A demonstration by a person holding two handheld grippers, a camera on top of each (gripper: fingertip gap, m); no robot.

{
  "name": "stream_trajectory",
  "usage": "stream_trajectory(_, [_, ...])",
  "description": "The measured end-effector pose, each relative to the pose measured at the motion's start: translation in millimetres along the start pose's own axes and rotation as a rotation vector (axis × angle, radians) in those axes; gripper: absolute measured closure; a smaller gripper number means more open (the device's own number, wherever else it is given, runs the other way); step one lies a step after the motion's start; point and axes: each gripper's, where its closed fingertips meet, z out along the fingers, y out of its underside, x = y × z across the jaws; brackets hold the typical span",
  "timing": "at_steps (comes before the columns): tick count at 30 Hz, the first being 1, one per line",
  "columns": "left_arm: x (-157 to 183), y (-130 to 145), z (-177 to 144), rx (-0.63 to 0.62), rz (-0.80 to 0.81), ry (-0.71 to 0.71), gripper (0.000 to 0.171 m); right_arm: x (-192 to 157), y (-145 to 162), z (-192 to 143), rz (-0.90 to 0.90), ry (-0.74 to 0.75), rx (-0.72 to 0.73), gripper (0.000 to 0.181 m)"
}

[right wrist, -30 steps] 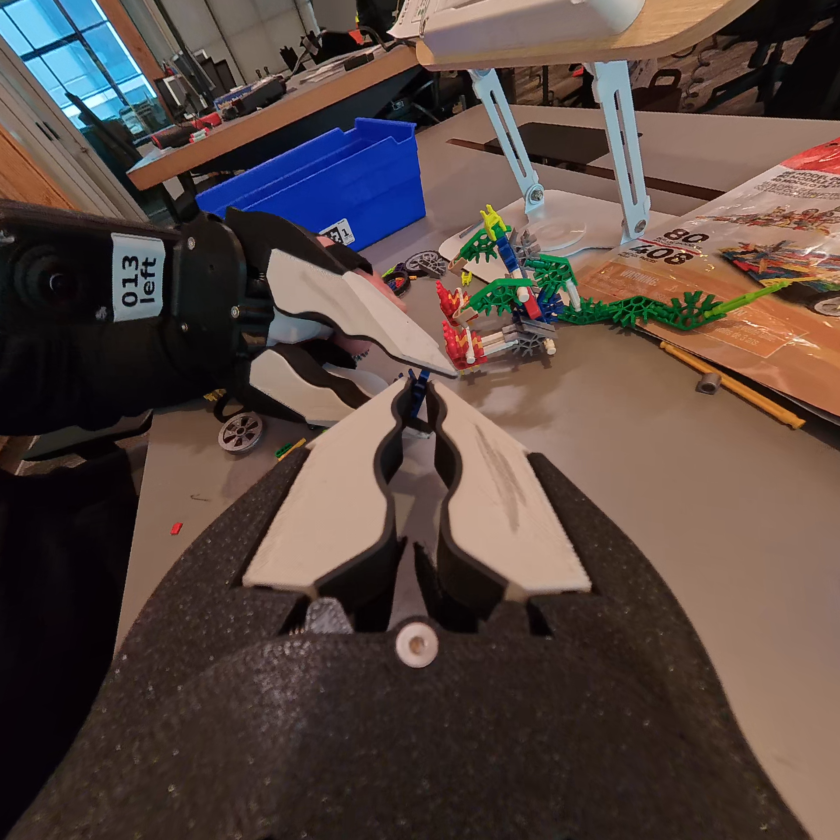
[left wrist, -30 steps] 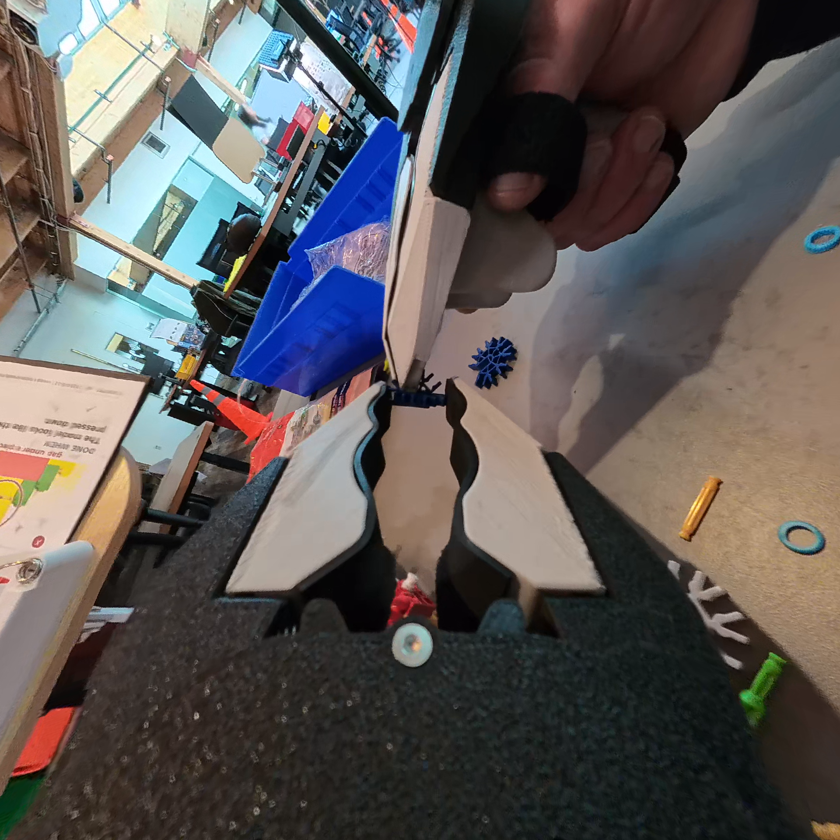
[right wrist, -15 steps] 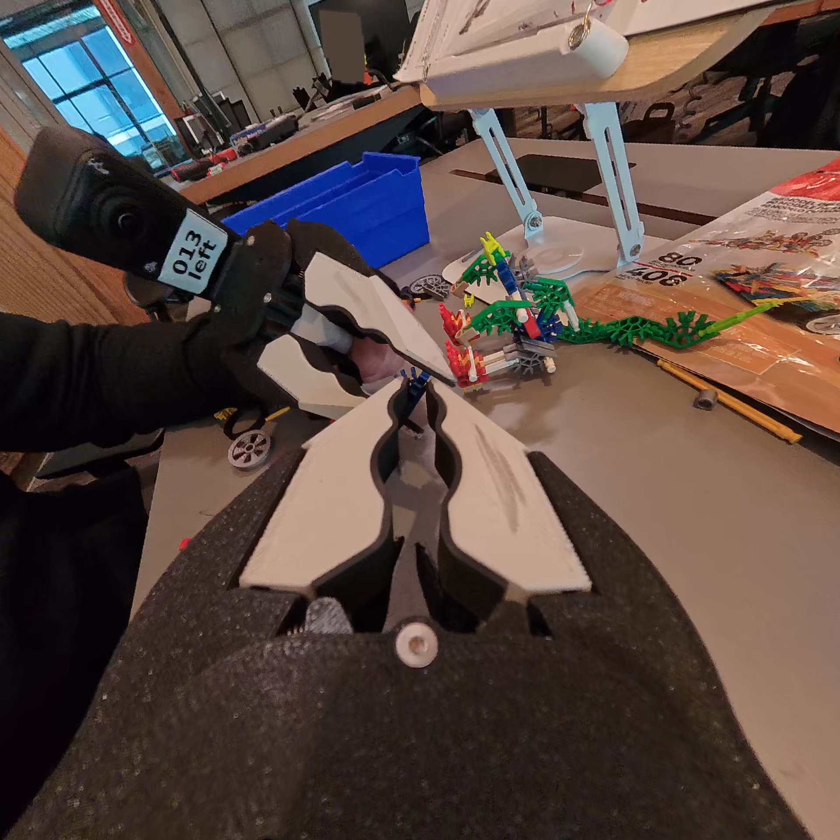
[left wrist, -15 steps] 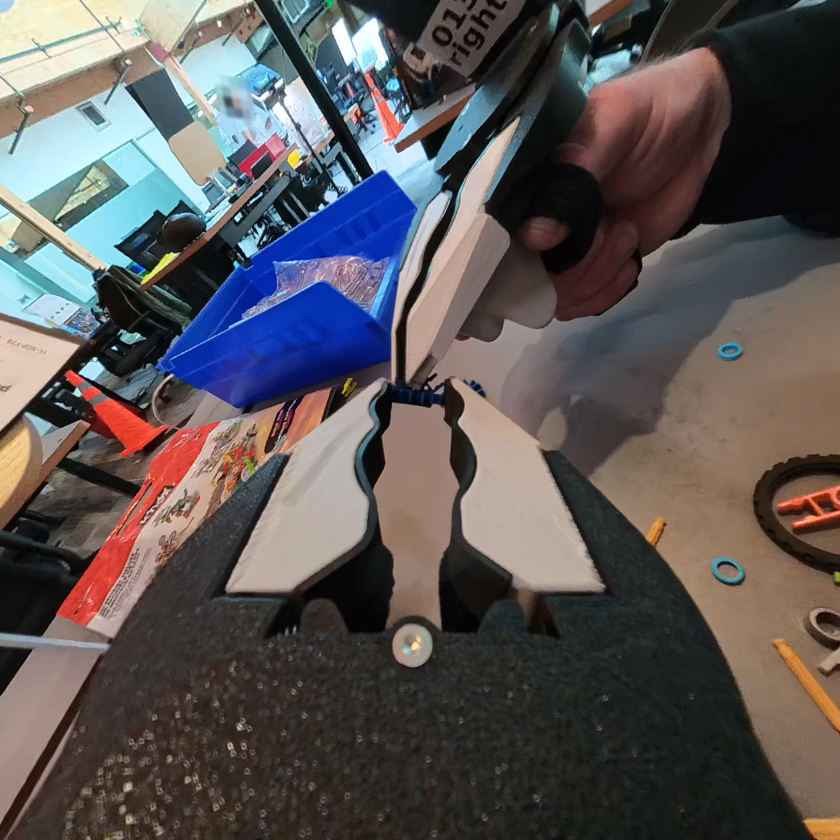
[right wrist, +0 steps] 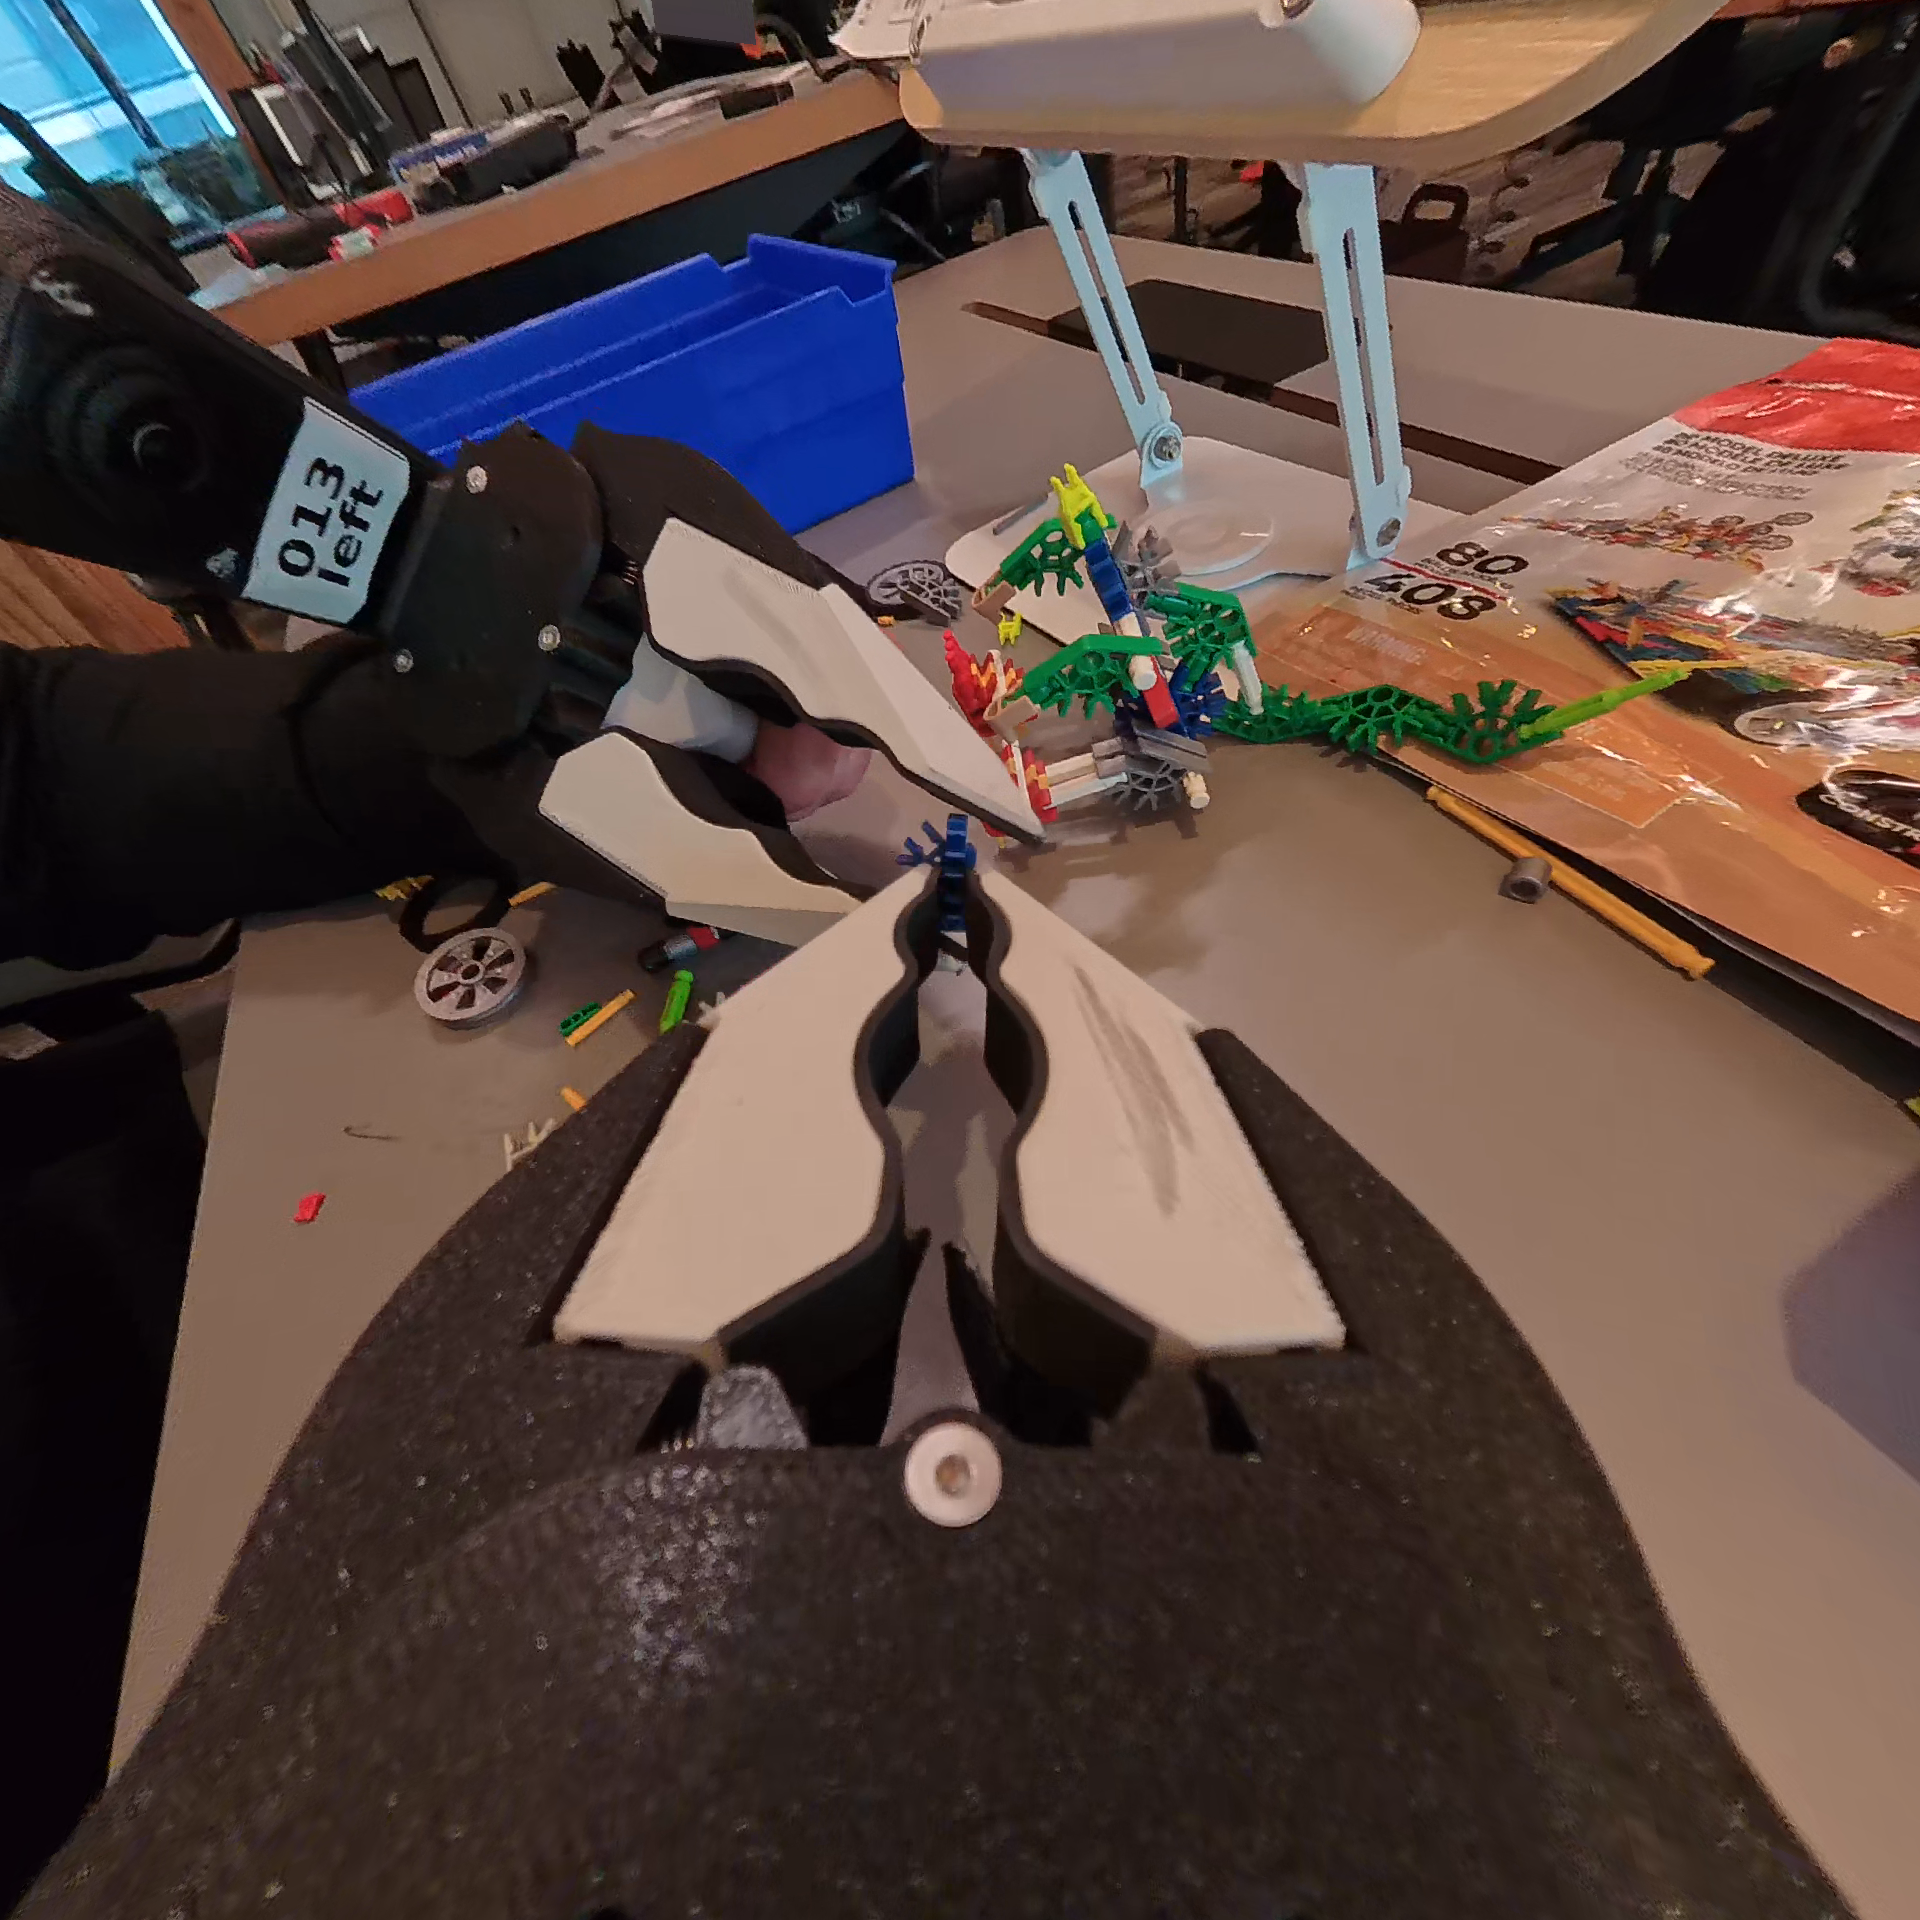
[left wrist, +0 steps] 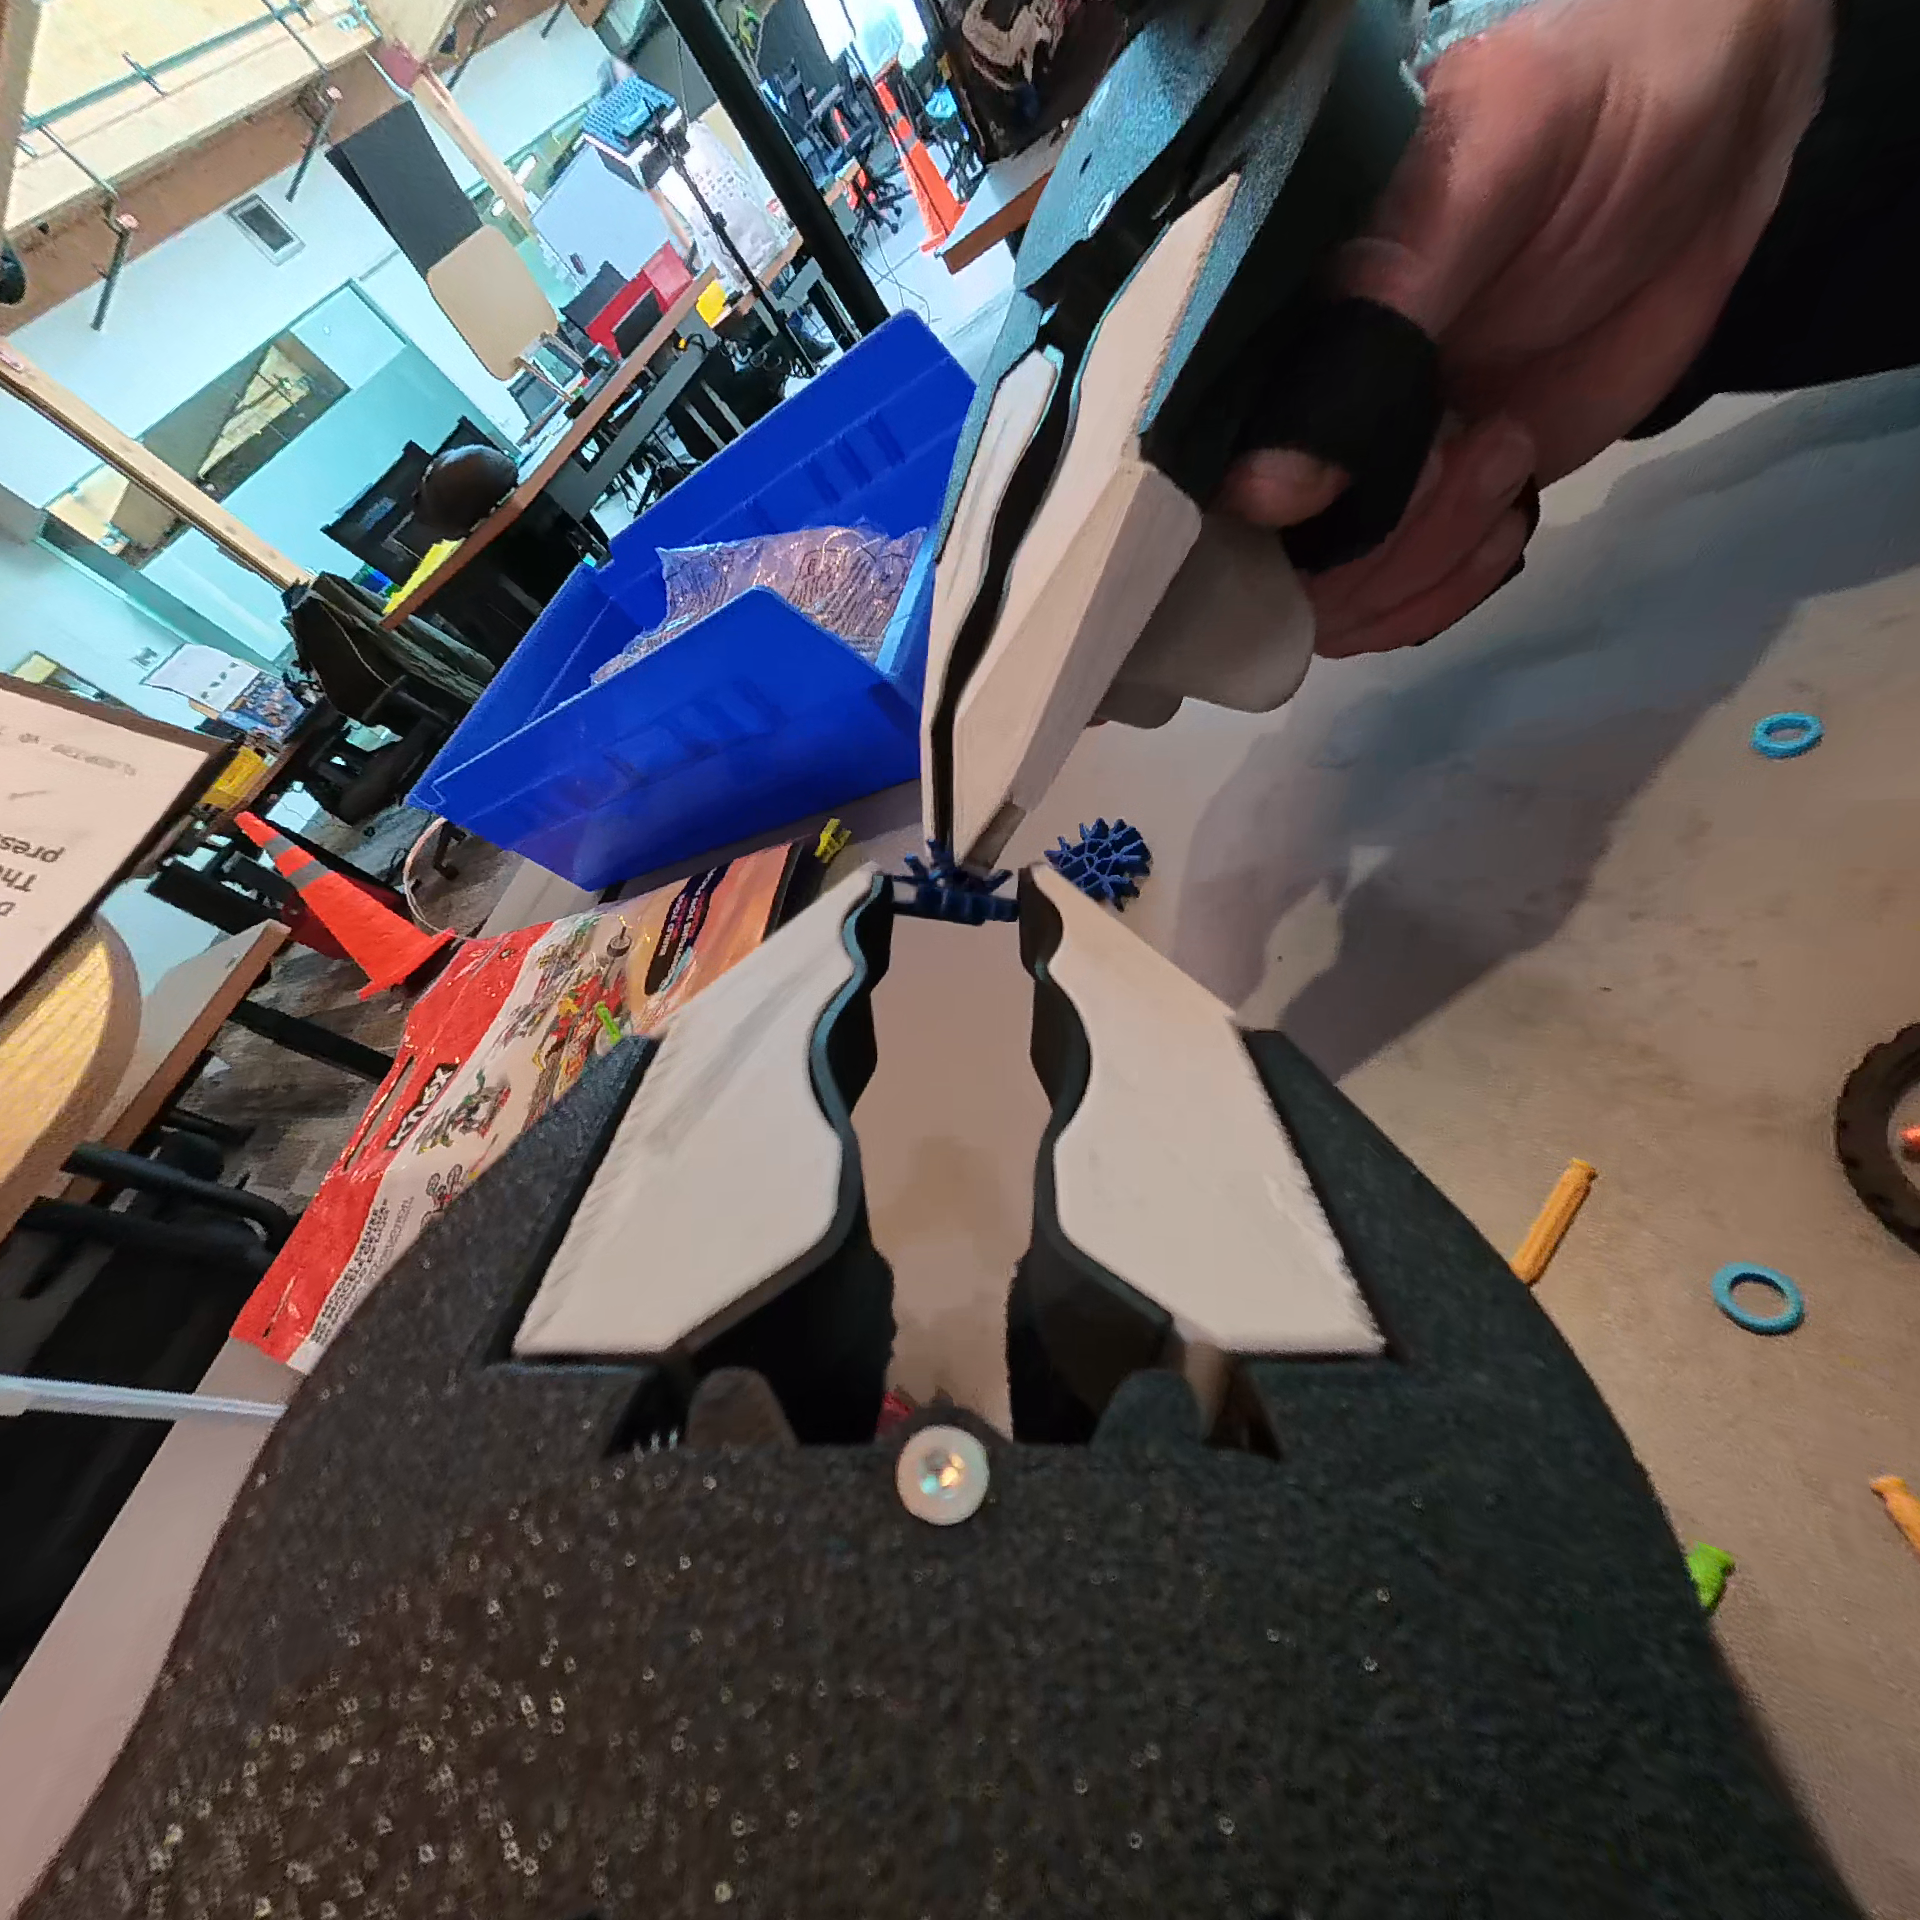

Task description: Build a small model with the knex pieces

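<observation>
My left claw (left wrist: 958, 904) sits in the middle of the left wrist view. Its two tips press on both sides of a small blue spiky connector (left wrist: 945, 891), so I think it is grasping that piece. My right claw (right wrist: 951, 894) comes in from the upper right of that view. In the right wrist view it is clenched on the same blue piece, which sticks up just past its tips. So the piece is in the air, above the grey table (right wrist: 1455, 1143), held from two sides at once. I think this is a risky hold. The piece is tiny and only the very tips touch it. If one claw twists or pulls while the other grips hard, the piece could pop out and drop among the loose bits, like the second blue connector (left wrist: 1101, 852) just beside the tips. The toy model (right wrist: 1101, 675) stands near, past the claws, and a slip forward could knock it. The blue bin (left wrist: 707, 717) is farther back.
</observation>
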Motion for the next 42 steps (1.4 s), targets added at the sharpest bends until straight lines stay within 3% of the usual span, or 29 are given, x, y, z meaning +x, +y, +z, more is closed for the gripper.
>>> stream_trajectory(5, [1, 4, -1, -0.023, 0.009, 0.009, 0.143, 4, 9, 0, -0.044, 0.038, -0.057, 0.179])
stream_trajectory(15, [33, 37, 6, -0.199, -0.015, 0.195, 0.139, 6, 58, 2, -0.13, 0.056, -0.327, 0.178])
stream_trajectory(22, [30, 53, 5, -0.274, -0.084, 0.207, 0.148, 10, 85, 4, -0.17, 0.077, -0.469, 0.178])
stream_trajectory(42, [40, 64, 8, -0.331, -0.062, 0.234, 0.146, 7, 86, 5, -0.16, 0.065, -0.474, 0.172])
